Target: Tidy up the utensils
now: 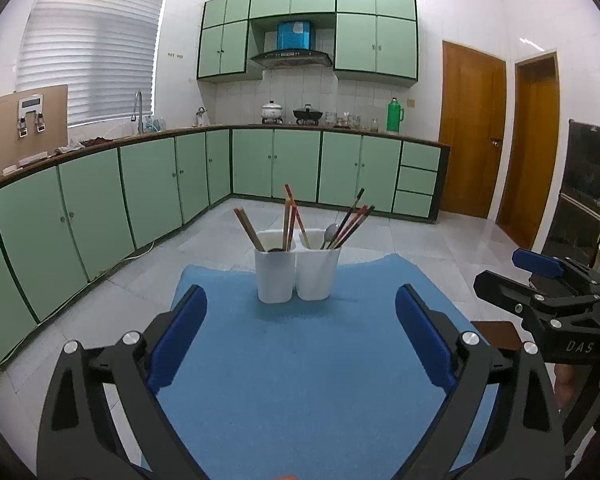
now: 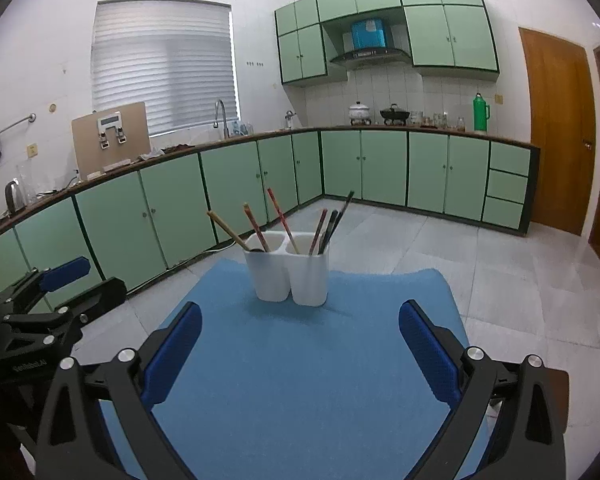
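A white two-compartment utensil holder (image 1: 297, 276) (image 2: 287, 276) stands upright at the far end of a blue mat (image 1: 300, 360) (image 2: 300, 360). Both compartments hold several chopsticks (image 1: 289, 220) (image 2: 278, 220); the right one also holds a metal spoon (image 1: 331, 233). My left gripper (image 1: 300, 340) is open and empty, above the mat short of the holder. My right gripper (image 2: 300, 348) is open and empty, likewise short of the holder. The right gripper shows at the right of the left wrist view (image 1: 548, 280); the left gripper shows at the left of the right wrist view (image 2: 56, 288).
The mat lies on a small table with a brown edge (image 1: 496, 334) above a grey tiled floor (image 1: 440, 248). Green cabinets (image 1: 148, 192) line the left and back walls. Wooden doors (image 1: 472, 132) stand at the right.
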A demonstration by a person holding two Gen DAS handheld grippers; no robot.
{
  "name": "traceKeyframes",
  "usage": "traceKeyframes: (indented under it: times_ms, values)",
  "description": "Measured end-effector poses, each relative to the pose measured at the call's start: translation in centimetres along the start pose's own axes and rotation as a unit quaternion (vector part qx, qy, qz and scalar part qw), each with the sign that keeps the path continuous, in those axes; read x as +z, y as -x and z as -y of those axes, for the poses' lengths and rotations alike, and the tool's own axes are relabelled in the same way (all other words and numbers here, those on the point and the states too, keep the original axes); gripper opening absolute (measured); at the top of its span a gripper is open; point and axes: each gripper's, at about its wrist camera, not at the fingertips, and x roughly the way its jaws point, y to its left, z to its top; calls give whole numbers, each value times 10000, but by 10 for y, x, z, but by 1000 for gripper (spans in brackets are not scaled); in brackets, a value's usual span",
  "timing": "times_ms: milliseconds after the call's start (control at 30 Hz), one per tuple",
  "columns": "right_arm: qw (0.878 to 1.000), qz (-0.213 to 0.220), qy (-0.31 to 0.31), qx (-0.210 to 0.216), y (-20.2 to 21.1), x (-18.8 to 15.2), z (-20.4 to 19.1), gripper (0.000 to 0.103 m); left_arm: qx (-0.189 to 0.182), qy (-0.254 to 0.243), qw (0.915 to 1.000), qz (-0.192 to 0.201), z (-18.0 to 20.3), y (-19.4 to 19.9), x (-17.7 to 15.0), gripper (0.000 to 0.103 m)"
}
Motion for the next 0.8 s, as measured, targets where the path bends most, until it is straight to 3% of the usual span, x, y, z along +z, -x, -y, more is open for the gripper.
traceKeyframes:
  times_ms: [800]
  values:
    - [9997, 183, 133, 47, 8, 6, -13, 97, 63, -17, 9997, 245, -3, 20, 0, 94]
